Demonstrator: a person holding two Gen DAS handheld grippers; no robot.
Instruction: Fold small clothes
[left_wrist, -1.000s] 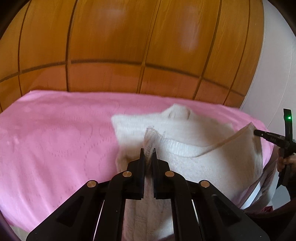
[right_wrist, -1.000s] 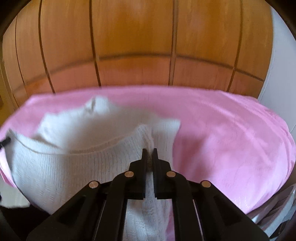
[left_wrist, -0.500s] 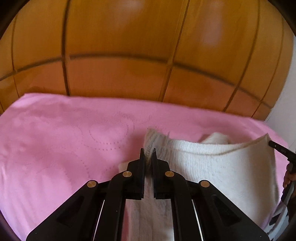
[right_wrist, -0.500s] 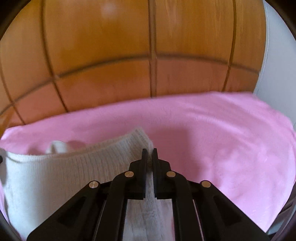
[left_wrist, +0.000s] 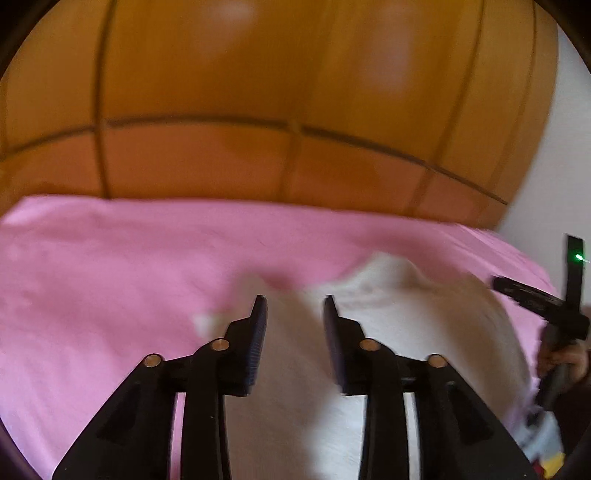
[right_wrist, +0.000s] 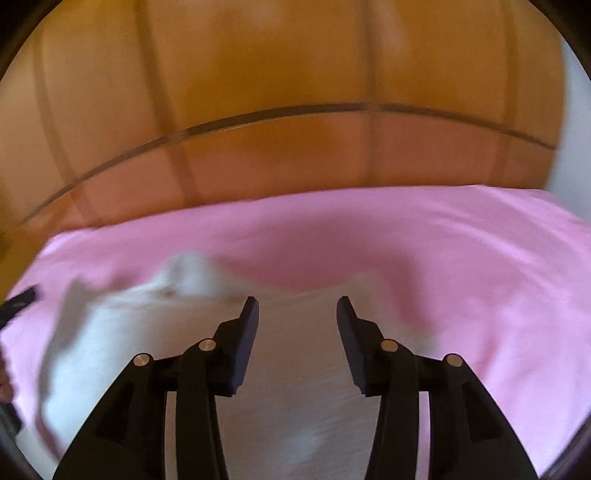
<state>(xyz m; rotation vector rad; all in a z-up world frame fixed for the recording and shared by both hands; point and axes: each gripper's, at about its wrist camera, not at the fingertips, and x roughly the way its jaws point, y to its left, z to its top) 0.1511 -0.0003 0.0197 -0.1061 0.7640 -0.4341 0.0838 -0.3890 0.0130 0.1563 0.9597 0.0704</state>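
A cream knitted garment (left_wrist: 399, 332) lies on the pink bedsheet (left_wrist: 110, 277), blurred by motion. My left gripper (left_wrist: 293, 306) is open above its left part, with nothing between the jaws. The right gripper shows at the right edge of the left wrist view (left_wrist: 535, 302). In the right wrist view the same garment (right_wrist: 155, 332) spreads below and to the left. My right gripper (right_wrist: 297, 308) is open over it and holds nothing. The left gripper's tip shows at that view's left edge (right_wrist: 18, 301).
An orange wooden headboard (left_wrist: 258, 110) with panel lines rises behind the bed. A white wall (left_wrist: 554, 166) stands at the right. The pink sheet (right_wrist: 461, 258) extends to the right of the garment.
Both grippers were shut on the garment's edge and held it up. Now both have opened and let it go, and the garment lies on the sheet.
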